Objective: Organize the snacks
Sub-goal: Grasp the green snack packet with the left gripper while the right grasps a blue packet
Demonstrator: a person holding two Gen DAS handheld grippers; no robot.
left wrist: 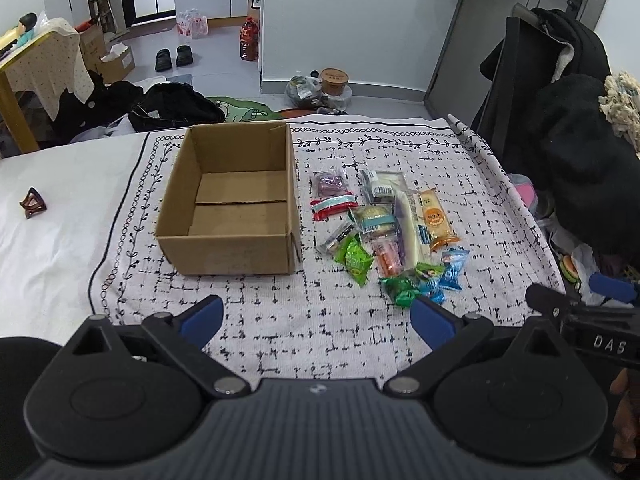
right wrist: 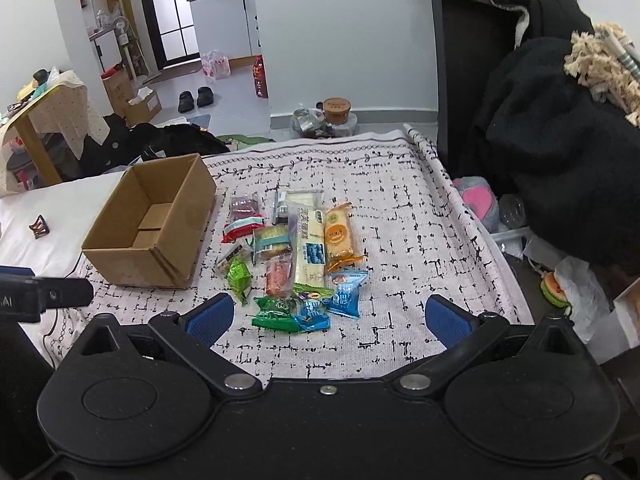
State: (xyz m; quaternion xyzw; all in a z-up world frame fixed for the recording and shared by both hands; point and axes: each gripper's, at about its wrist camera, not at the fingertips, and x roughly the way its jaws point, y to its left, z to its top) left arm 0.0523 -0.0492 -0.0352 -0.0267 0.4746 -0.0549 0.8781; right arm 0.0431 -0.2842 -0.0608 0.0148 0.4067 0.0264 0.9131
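Note:
An open, empty cardboard box [left wrist: 236,200] [right wrist: 154,222] stands on a black-and-white patterned cloth [left wrist: 280,320] [right wrist: 400,240]. To its right lies a pile of several wrapped snacks [left wrist: 384,224] [right wrist: 296,252]: a long white packet [right wrist: 308,240], an orange packet [right wrist: 338,236], green packets [left wrist: 356,258] [right wrist: 276,308] and blue packets [left wrist: 452,268] [right wrist: 346,290]. My left gripper [left wrist: 318,316] hovers open in front of the box and pile, holding nothing. My right gripper [right wrist: 328,316] is open just before the nearest green and blue packets, which lie between its blue fingertips' line.
A dark hair clip [left wrist: 32,202] rests on the white sheet at left. A chair draped with black clothes [right wrist: 540,140] stands at right, beside a pink plush [right wrist: 478,200]. Clothes, shoes [left wrist: 174,57] and bottles litter the floor beyond.

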